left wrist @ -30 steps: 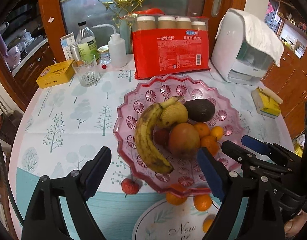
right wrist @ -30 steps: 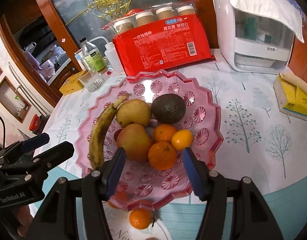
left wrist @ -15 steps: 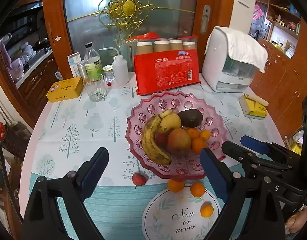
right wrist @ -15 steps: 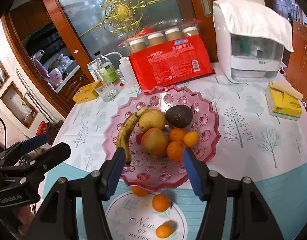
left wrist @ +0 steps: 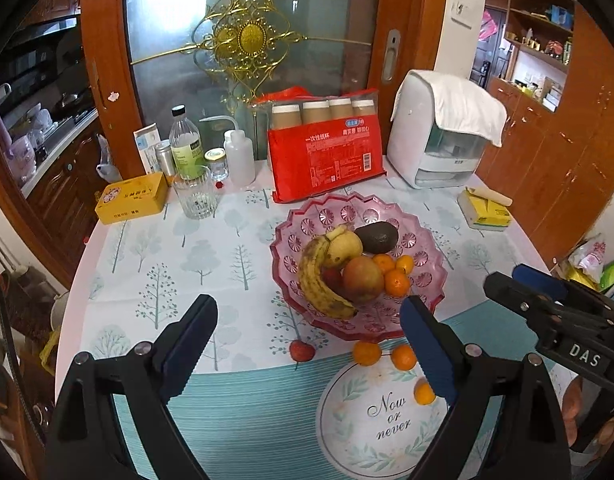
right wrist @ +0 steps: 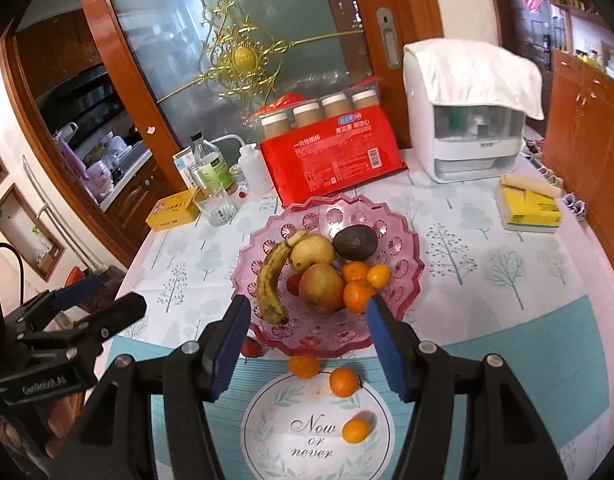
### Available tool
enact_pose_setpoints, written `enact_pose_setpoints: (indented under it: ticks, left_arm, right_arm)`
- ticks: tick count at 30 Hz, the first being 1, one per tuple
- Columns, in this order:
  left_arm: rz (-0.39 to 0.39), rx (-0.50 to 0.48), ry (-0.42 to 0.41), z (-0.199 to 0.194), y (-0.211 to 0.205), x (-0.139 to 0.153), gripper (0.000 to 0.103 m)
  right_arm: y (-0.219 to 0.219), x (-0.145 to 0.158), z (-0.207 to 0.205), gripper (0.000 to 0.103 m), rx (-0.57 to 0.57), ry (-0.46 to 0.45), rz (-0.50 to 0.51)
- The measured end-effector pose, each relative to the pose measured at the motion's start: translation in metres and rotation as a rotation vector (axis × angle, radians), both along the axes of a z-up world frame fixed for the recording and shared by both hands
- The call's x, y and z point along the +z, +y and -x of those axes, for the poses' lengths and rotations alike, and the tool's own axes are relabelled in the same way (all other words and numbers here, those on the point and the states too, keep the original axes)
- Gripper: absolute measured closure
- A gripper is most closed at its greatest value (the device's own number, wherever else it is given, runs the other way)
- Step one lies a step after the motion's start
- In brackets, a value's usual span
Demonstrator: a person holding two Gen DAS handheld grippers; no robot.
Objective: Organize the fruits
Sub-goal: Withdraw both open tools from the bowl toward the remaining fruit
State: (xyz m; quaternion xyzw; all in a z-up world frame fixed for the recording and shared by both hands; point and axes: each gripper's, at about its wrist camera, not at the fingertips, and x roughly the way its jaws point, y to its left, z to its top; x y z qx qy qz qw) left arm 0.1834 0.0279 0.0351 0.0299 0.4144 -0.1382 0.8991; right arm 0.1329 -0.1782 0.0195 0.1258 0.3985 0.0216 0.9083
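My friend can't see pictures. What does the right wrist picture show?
A pink glass bowl on a table holds a banana, apple, pear, avocado and small oranges. Three more oranges lie in front of it. The right gripper hangs open and empty above them.

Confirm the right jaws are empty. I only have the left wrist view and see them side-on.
Observer: Empty. The right wrist view looks straight along the right gripper: jaws apart, nothing between them.
Operator: The mandarin low in my frame is half hidden. Is it whole?
Observer: Yes. That mandarin shows whole in the right wrist view, lying alone on the round print and touching no other fruit.
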Motion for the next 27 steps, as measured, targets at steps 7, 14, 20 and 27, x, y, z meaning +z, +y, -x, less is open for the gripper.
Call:
enact_pose_setpoints:
  ticks: [7,14,20,27]
  left_arm:
    - [-0.003,-0.022,-0.002,0.002,0.031,-0.007,0.011]
    - [-0.057,-0.043,0.028,-0.005,0.048,-0.041,0.011]
    - [-0.079,-0.089,0.086,-0.016,0.039,-0.079,0.011]
    - [-0.095,-0.152,0.145,-0.032,0.014,-0.129,0.011]
  right_arm:
    - [0.013,-0.003,0.025,0.041,-0.052,0.011,0.033]
    - [0.028,-0.023,0.048,0.041,-0.145,0.035,0.207]
    - [0.027,-0.047,0.059,0.041,-0.207,0.066,0.266]
    - [0.016,-0.092,0.058,0.041,-0.231,0.151,0.161]
